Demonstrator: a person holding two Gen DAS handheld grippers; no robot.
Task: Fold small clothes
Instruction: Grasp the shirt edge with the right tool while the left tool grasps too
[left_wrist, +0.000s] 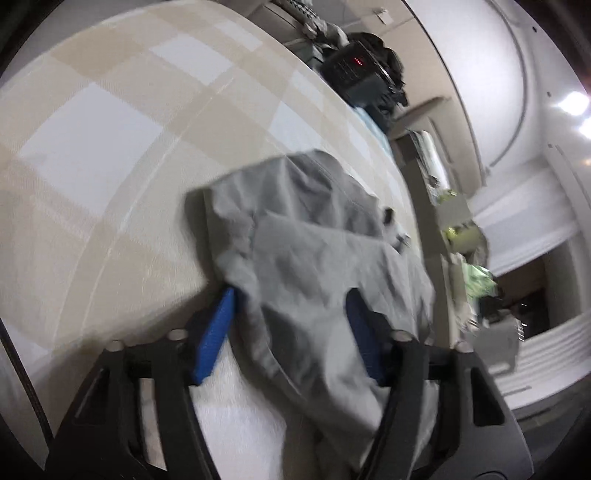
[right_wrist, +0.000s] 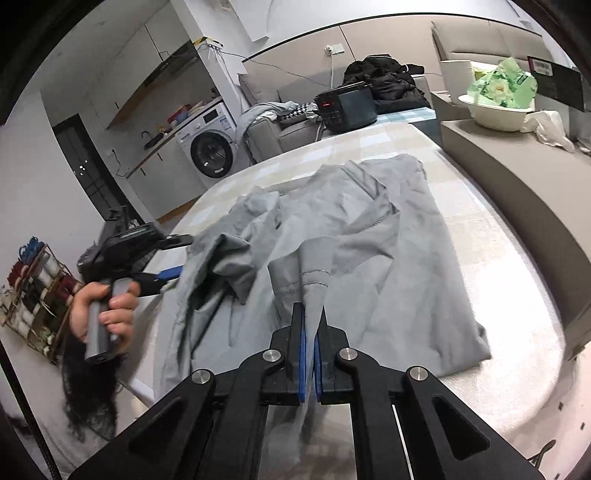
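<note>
Checked table (right_wrist: 498, 280) – washing machine (right_wrist: 212, 147) in right view only.

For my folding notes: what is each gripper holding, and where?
Right gripper pinches a raised fold of the grey garment. Left gripper straddles its edge; grip cannot be told.

Motion blur smears the left wrist view, softening the grey garment (left_wrist: 314, 251) and the cluttered shelves (left_wrist: 461, 229) at right, whose contents cannot be made out. Cloth drapes over the tips of the left gripper (left_wrist: 291, 291), so whether its blue pads (left_wrist: 218, 328) press on the fabric cannot be told. In the right wrist view, the garment's near hem runs out of sight beneath the right gripper (right_wrist: 313, 314). The person's hand (right_wrist: 107, 310) is cut off at the wrist (dark hair hangs below). The red display on the black appliance (right_wrist: 347, 105) is too small to read.
</note>
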